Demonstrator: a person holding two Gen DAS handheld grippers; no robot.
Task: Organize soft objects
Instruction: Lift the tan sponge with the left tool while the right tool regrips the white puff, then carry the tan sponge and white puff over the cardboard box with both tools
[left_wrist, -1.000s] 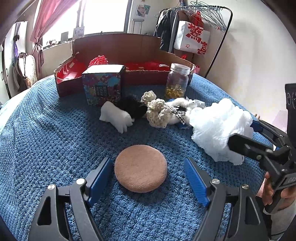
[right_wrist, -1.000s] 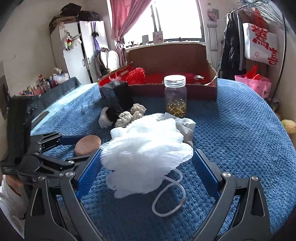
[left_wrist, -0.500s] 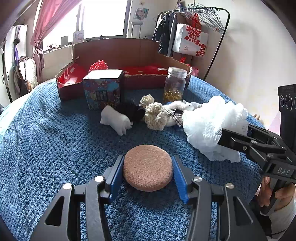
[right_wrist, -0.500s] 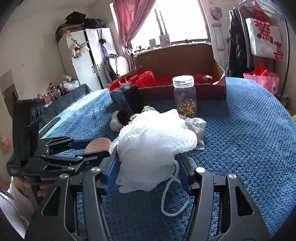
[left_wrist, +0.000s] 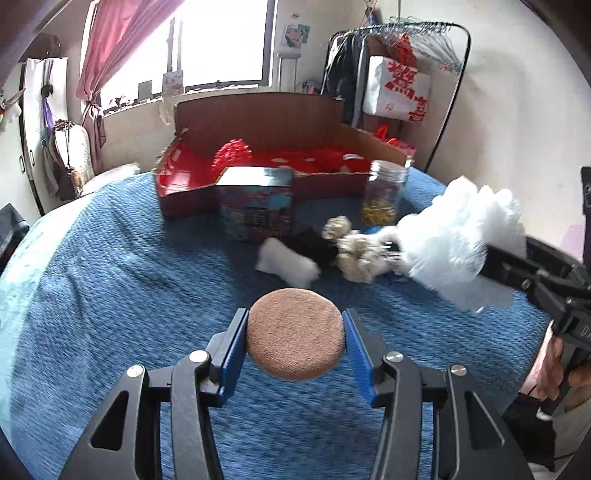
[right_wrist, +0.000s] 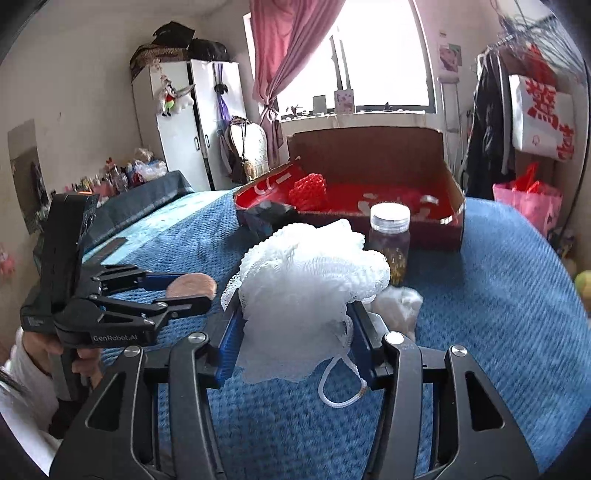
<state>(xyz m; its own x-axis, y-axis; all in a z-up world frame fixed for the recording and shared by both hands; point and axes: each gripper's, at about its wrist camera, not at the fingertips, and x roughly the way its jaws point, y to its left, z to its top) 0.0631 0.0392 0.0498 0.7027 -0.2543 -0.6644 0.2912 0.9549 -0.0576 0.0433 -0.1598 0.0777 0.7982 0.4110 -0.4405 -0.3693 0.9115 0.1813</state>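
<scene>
My left gripper (left_wrist: 295, 316) is shut on a round brown sponge pad (left_wrist: 295, 339), both blue pads pressing its sides, lifted just off the blue blanket (left_wrist: 110, 277). My right gripper (right_wrist: 295, 314) grips a white mesh bath pouf (right_wrist: 310, 273); its jaws are closing on it and its cord loop dangles below. In the left wrist view the pouf (left_wrist: 461, 240) hangs at the right. On the blanket lie a white plush piece (left_wrist: 284, 264), a black fluffy item (left_wrist: 314, 247) and a cream knitted toy (left_wrist: 354, 251).
An open cardboard box (left_wrist: 280, 122) with red items inside stands at the far edge. In front of it are a patterned box (left_wrist: 255, 214) and a lidded glass jar (left_wrist: 384, 195). A white cloth (right_wrist: 399, 306) lies by the jar. A clothes rack (left_wrist: 406, 44) stands behind on the right.
Both grippers closed, the left on the brown sponge pad and the right on the white pouf, and both have lifted their objects up off the blanket.
</scene>
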